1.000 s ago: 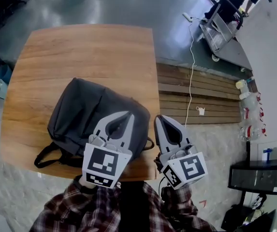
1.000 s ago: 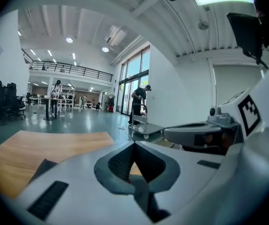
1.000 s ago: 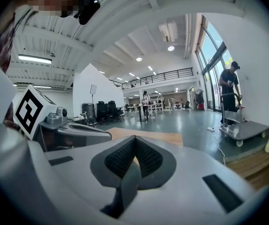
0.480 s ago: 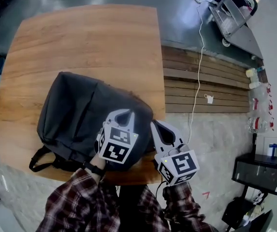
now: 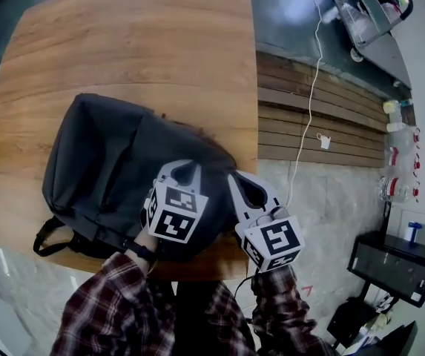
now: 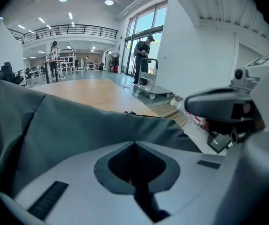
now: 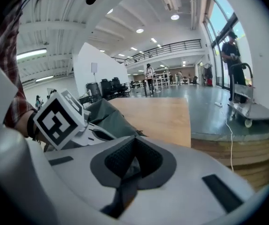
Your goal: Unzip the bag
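Note:
A dark grey backpack (image 5: 108,162) lies flat on the wooden table (image 5: 138,43), with its straps (image 5: 49,236) at the near left edge. My left gripper (image 5: 185,170) is low over the bag's near right part, jaws shut with nothing between them. In the left gripper view the shut gripper (image 6: 134,142) points across the bag's grey fabric (image 6: 68,121). My right gripper (image 5: 234,178) is beside the bag's right edge, by the table's near right corner, also shut on nothing. The right gripper view shows the shut right gripper (image 7: 134,138), with the left gripper's marker cube (image 7: 59,118) and the bag (image 7: 108,114) to its left.
To the right of the table are wooden plank steps (image 5: 308,124) and a white cable (image 5: 312,73) on the floor. A metal cart (image 5: 368,13) stands at the far right, and a black stand (image 5: 390,262) at the near right. A person (image 6: 143,60) stands by a cart in the distance.
My left gripper has moved forward from the table's near edge to a spot over the bag. The right gripper has edged in toward the bag's right side. Both stay shut.

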### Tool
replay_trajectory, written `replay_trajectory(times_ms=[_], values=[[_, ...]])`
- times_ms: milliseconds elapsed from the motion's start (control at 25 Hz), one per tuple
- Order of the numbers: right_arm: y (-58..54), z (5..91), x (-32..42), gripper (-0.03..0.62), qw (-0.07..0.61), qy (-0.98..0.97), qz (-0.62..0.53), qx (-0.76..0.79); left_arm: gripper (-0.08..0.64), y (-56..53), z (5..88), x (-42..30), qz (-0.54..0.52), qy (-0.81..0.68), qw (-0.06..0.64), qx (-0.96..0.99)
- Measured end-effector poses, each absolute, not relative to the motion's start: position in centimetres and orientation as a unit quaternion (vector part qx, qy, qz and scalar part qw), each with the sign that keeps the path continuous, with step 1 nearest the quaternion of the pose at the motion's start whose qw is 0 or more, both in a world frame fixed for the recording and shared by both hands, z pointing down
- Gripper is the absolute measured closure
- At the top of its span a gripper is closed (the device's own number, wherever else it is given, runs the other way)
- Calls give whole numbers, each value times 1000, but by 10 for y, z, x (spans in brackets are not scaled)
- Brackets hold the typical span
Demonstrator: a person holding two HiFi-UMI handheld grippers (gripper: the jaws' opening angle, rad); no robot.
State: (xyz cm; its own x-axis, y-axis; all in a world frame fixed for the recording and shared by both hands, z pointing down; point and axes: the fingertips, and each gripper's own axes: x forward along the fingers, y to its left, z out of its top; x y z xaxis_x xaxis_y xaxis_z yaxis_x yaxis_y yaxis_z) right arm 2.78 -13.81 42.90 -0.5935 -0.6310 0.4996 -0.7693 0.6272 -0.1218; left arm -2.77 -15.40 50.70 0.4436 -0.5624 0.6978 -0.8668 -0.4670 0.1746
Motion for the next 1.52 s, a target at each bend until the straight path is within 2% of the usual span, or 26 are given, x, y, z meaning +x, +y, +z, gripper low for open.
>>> replay_trajectory(times_ms=[280,320,360,640,920,1040,1200,1520], values=[[-197,458,18,586,383,-897,-11,219,555,-154,508,-27,287,-441,267,808],[-201,464,15,563,406,-895,-33,183,555,-155,508,-27,286,-438,270,808],[-205,470,13,536,424,-891,-55,150,555,-155,508,-27,285,-436,275,808],[-209,509,6,529,534,-813,-223,-53,555,-154,511,-29,279,-425,296,809],[-208,516,-17,525,536,-728,-397,-159,555,-156,515,-29,283,-421,304,807],[-204,526,-17,545,527,-688,-456,-202,555,-156,515,-28,287,-421,306,804],[-201,521,-9,549,522,-694,-452,-204,555,-156,515,-28,288,-421,305,804],[-203,518,-1,546,554,-715,-391,-171,555,-156,516,-28,290,-423,302,804]])
